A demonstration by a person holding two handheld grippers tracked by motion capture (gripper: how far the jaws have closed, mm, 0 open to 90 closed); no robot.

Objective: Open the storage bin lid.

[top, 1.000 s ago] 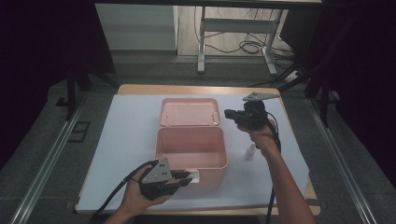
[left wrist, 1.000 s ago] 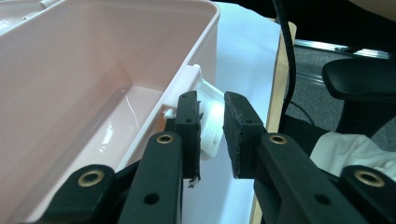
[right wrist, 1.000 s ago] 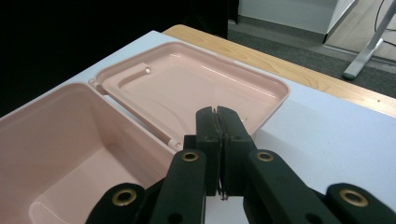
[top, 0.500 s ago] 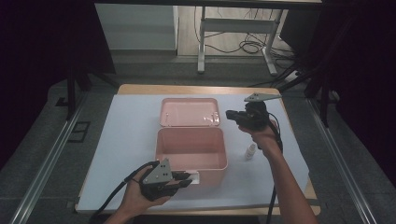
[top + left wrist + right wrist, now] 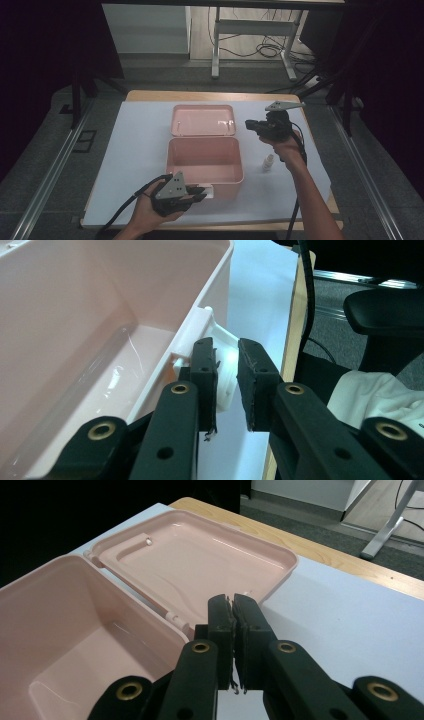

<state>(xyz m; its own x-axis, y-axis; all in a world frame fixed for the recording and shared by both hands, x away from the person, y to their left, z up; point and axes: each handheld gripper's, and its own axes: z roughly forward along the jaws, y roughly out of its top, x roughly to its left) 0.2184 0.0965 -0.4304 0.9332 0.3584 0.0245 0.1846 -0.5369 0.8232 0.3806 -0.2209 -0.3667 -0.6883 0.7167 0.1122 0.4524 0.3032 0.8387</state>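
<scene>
A pink box (image 5: 239, 165) stands open mid-table, its lid (image 5: 202, 120) laid flat behind it. My left gripper (image 5: 206, 192) lies at the box's front wall. In the left gripper view the jaws of the left gripper (image 5: 226, 347) have just been closing, and now pinch the white latch (image 5: 227, 365) on that wall. My right gripper (image 5: 248, 124) hovers by the lid's right end, pointing left. The right gripper view shows the right gripper (image 5: 232, 600) shut with nothing in it, above the table beside the lid (image 5: 200, 555) and box (image 5: 60, 610).
A small white bottle (image 5: 268, 163) stands on the white sheet (image 5: 140, 150) just right of the box, below my right hand. The table's wooden front edge (image 5: 295, 315) lies close to the left gripper, with a black chair (image 5: 385, 315) and white cloth (image 5: 380, 395) beyond it.
</scene>
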